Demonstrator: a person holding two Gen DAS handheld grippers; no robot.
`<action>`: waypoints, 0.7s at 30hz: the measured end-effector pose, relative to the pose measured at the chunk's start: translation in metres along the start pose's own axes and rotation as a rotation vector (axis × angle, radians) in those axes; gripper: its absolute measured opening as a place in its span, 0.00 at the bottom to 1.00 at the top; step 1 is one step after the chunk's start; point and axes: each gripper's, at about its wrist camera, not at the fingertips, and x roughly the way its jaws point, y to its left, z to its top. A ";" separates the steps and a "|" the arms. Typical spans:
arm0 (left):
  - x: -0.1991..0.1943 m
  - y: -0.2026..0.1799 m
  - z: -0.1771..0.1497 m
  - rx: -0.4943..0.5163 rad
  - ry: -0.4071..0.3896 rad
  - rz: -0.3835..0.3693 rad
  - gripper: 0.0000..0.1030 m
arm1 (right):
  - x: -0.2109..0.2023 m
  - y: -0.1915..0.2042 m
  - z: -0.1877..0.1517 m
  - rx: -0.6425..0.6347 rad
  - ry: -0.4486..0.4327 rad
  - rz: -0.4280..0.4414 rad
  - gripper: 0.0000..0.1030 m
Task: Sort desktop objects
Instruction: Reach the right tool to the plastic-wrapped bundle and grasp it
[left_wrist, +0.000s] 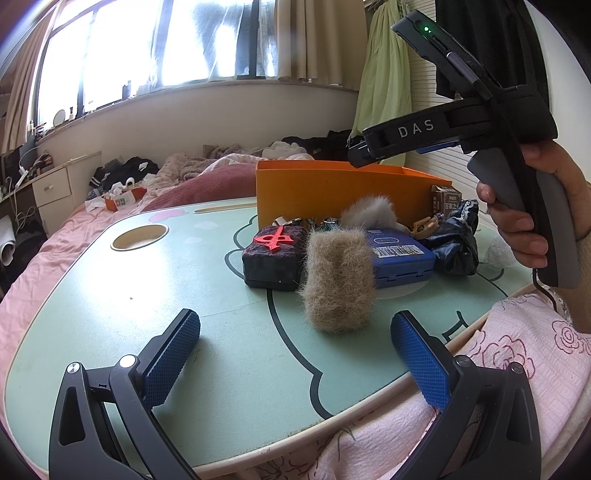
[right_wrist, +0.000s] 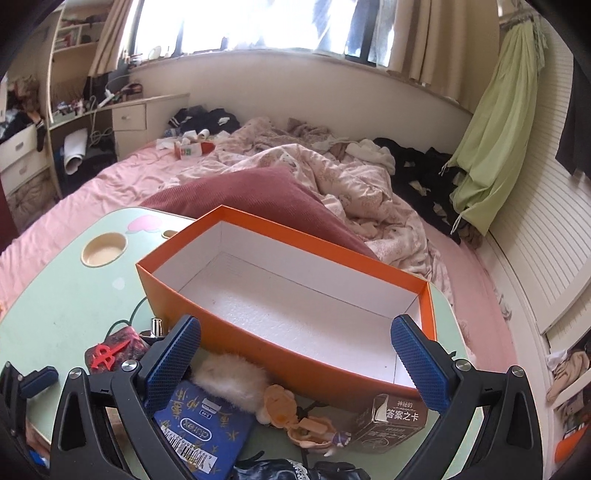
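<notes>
An empty orange box with a white inside stands at the back of the green lap table. In front of it lie a tan furry pad, a dark case with a red emblem, a blue tin, a white fluffy piece, a small brown carton, a tan figurine and a black glossy bundle. My left gripper is open, low over the table just short of the furry pad. My right gripper is open, held above the box's near wall.
The table sits on a pink bed with a rumpled quilt and a maroon pillow behind the box. A round cup hole is in the table's far left. A hand grips the right tool at the right.
</notes>
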 end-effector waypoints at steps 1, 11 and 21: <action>0.000 0.000 0.000 0.000 0.000 0.000 1.00 | -0.001 0.001 0.000 -0.004 -0.005 -0.003 1.00; 0.000 0.000 0.000 0.000 0.000 -0.001 1.00 | -0.036 -0.009 -0.013 0.013 -0.090 0.044 1.00; -0.001 0.001 -0.001 0.000 0.000 -0.001 1.00 | -0.090 -0.040 -0.114 0.052 -0.209 0.037 1.00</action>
